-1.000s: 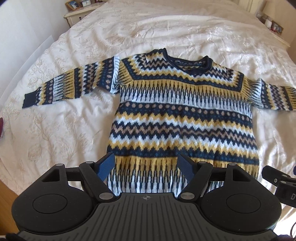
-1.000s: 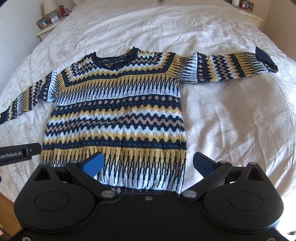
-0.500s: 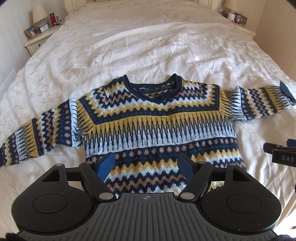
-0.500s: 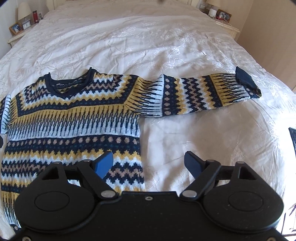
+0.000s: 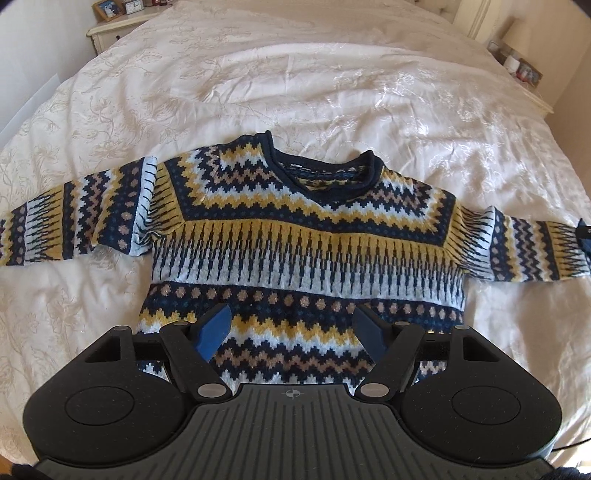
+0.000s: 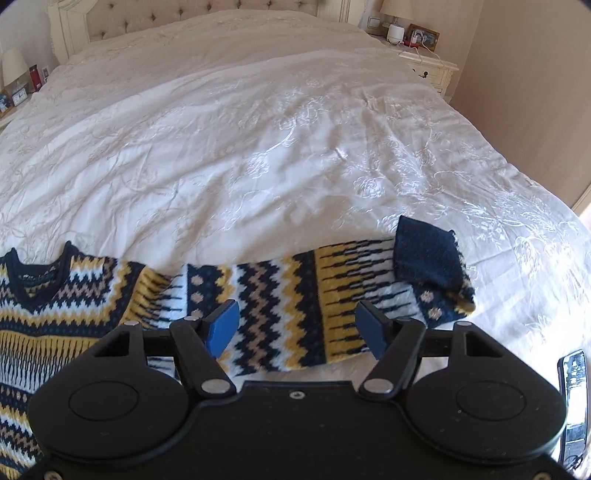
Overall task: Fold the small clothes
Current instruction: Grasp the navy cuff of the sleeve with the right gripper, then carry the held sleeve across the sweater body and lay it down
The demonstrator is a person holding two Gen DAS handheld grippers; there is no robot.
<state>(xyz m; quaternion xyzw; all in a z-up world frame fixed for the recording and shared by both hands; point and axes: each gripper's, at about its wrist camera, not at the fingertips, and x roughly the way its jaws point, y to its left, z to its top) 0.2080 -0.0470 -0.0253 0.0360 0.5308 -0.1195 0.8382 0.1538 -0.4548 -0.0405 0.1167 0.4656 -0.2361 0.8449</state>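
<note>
Since a second ago both grippers have shifted over the sweater (image 5: 303, 236) — the left from the hem up to the lower chest, the right sideways from the body to the outstretched sleeve (image 6: 295, 295). The left gripper (image 5: 291, 332) hangs above the zigzag bands with its blue pads spread and nothing between them. The right gripper (image 6: 297, 328) has just been narrowing its jaws; they stand apart above the sleeve's yellow and navy bands, not pinching the knit. Beyond the right pad the navy cuff (image 6: 428, 258) lies turned back on itself. The sweater lies flat, front up, sleeves out, on a white embroidered bedspread (image 6: 277, 147) — neckline toward the tufted headboard (image 6: 199, 14).
</note>
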